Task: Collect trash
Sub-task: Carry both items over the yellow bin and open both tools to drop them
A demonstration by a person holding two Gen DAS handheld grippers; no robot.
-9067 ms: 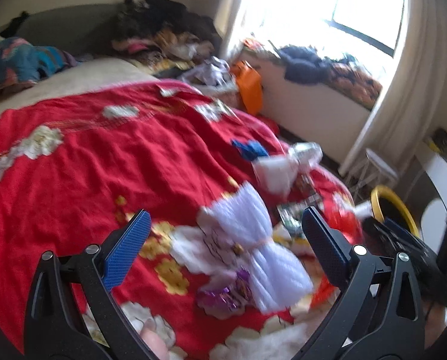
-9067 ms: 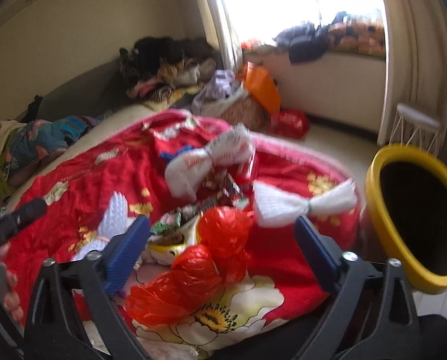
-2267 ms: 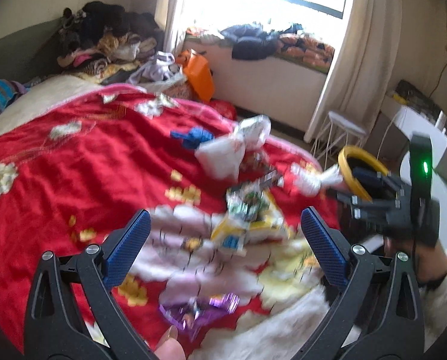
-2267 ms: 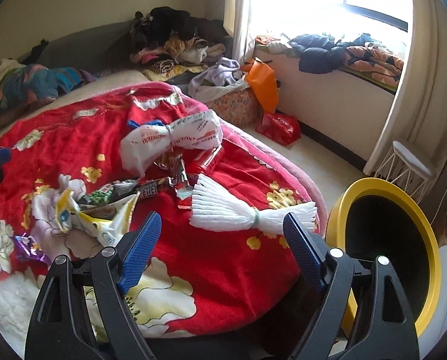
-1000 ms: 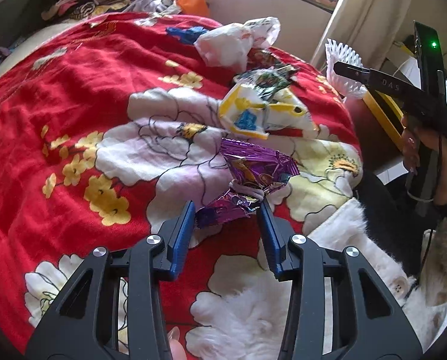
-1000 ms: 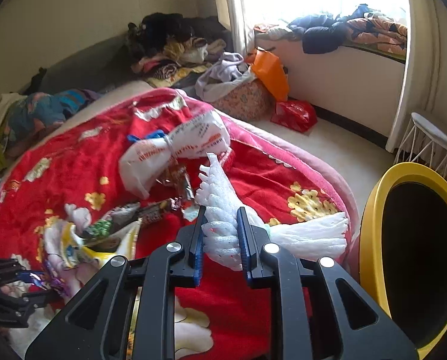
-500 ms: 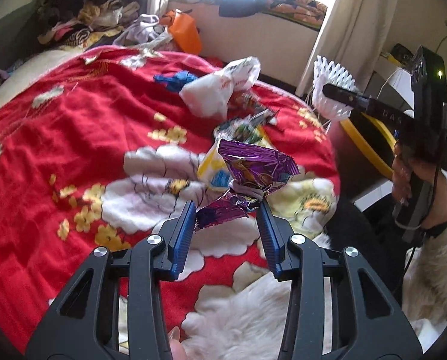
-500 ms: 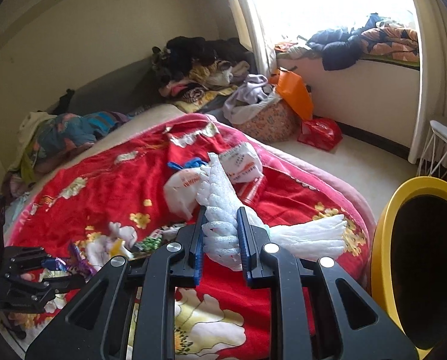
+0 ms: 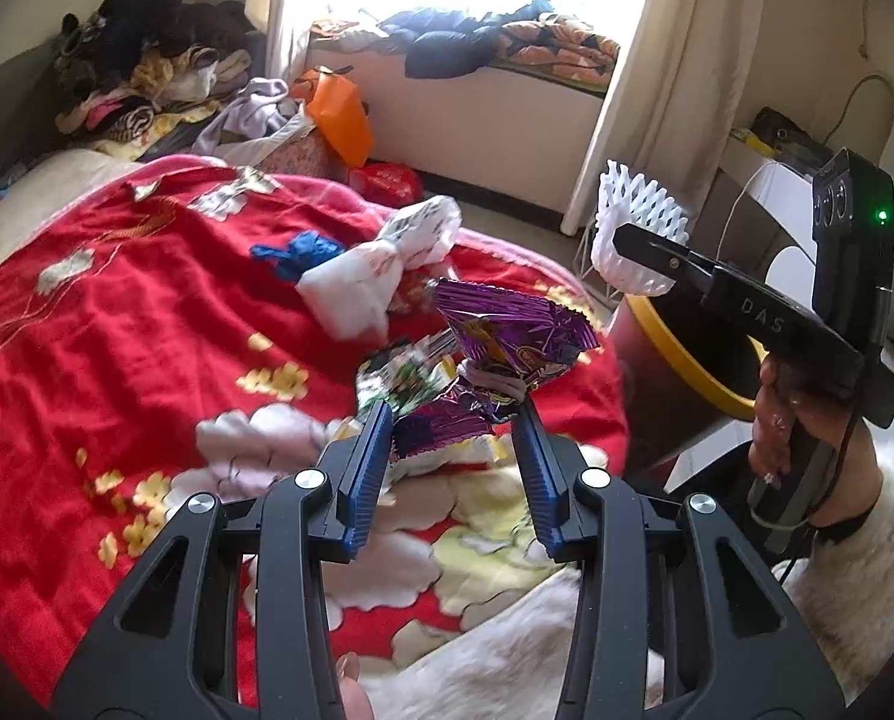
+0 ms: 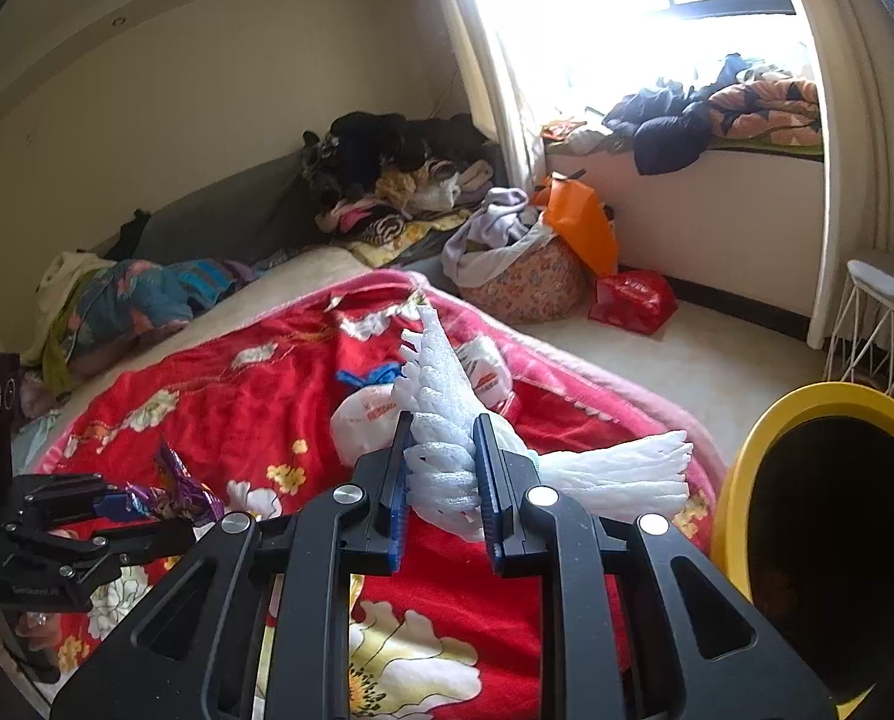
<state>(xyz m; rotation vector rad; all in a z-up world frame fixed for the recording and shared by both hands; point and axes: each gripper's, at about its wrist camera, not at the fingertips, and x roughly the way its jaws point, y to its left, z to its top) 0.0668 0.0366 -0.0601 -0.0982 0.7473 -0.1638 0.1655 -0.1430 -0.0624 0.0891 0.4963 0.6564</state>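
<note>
Both grippers are loaded, so the step in hand looks like the carry to the bin. The left gripper (image 9: 454, 420) is closed partway on a purple wrapper (image 9: 507, 336), pinching its crumpled lower end while the wider top stands free above the blanket (image 9: 117, 324). The right gripper (image 10: 441, 468) is nearly closed, clamping a white foam net (image 10: 447, 420) at its waist; one fan of the net sticks up and away, the other spreads to the right.

The yellow-rimmed bin (image 10: 741, 480) stands on the floor just beside the bed's right edge, its dark mouth facing up and open. In the left view the right gripper and its net are held up near the bin's rim.

Next, I judge, each load must be brought over the bin's mouth before the jaws part; the net goes first, being nearer. The light wrapper may cling or drift. More trash remains on the blanket: a white bag (image 9: 357, 282), a blue scrap (image 9: 294, 249) and snack packets (image 9: 405, 375).
</note>
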